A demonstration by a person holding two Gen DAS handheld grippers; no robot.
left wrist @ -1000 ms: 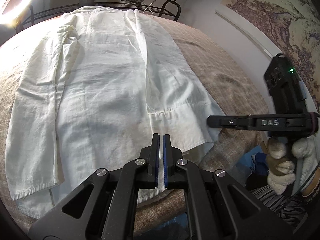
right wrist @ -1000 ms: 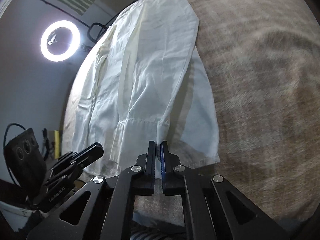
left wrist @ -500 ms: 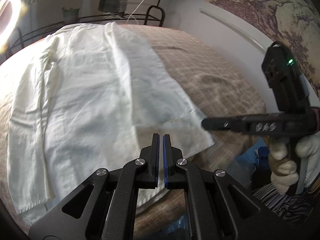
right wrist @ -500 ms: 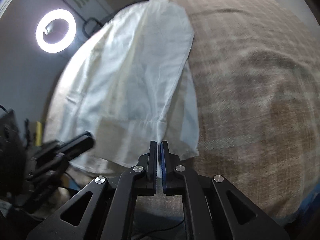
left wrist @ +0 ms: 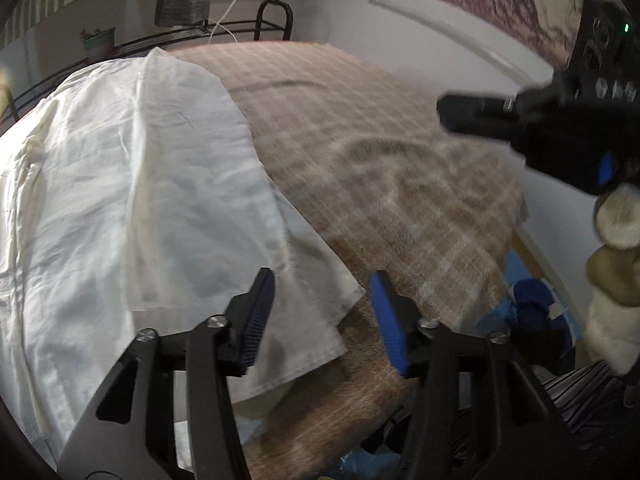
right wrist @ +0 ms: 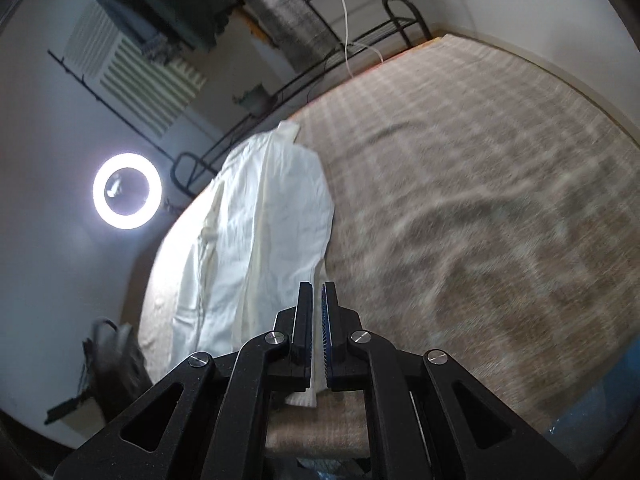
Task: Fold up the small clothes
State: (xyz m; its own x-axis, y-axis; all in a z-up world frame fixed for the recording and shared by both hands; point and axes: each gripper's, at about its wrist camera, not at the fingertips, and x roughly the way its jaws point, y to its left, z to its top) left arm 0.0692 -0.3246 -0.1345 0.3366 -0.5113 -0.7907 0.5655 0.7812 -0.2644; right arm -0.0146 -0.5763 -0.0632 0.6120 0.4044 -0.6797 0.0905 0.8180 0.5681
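**Shirt folded lengthwise on bed; left gripper wide, right gripper nearly closed**

Shirt [left wrist: 120,184], white, spread on plaid blanket [left wrist: 380,168]. Occupies 9 o'clock half of left wrist view, running from 11 o'clock down to 7 o'clock. One side laid over body lengthwise, fold edge curving from 12 toward 6 o'clock. Hem corner lying flat near bed edge, just ahead of left gripper [left wrist: 322,312].

Left gripper: jaws spread wide, nothing between them. Left finger over shirt hem, right finger with blue pad [left wrist: 386,320] over bare blanket. Contact with cloth not determinable.

Right gripper [left wrist: 480,114] seen at 2 o'clock in left wrist view, raised above blanket, well apart from shirt, blurred. Gloved hand [left wrist: 616,240] on its handle at 3 o'clock.

Right wrist view: right gripper [right wrist: 317,320] narrowed to thin slit. White cloth visible through slit and beneath fingers; whether pinched or merely behind, cannot tell. Shirt [right wrist: 256,248] stretching from 6 toward 11 o'clock. Blanket [right wrist: 460,200] filling 3 o'clock side. Ring light [right wrist: 127,191] lit at 9 o'clock. Rack [right wrist: 360,52] at 12 o'clock past bed.
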